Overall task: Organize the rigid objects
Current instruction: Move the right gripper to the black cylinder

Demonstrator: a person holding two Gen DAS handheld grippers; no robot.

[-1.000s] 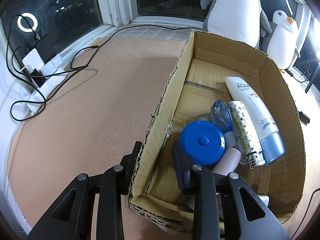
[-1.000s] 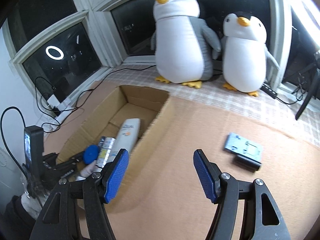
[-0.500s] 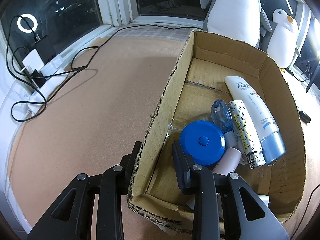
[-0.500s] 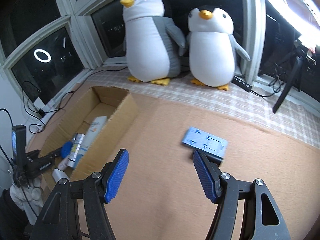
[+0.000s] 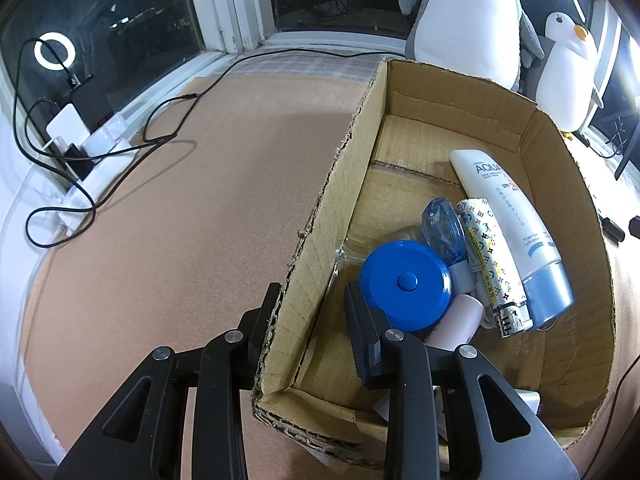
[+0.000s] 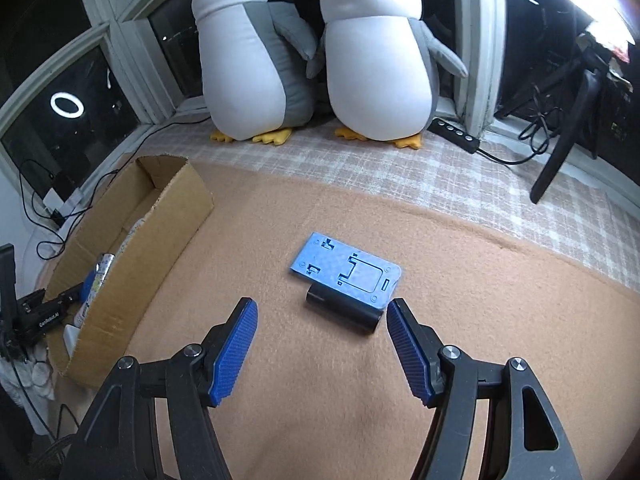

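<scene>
Tan felt mat (image 6: 360, 380) before checked cloth (image 6: 400, 168), dark windows (image 6: 80, 92) behind.

The left tool (image 5: 310, 310) angles steeply down with its black fingers (image 5: 362, 328) drawn in tight, one on each side of the cardboard box wall (image 5: 320, 248), clamped on it. The right tool (image 6: 322, 344) tilts down too, its blue-padded fingers (image 6: 234, 350) spread wide apart, nothing between them, nothing touched.
</scene>
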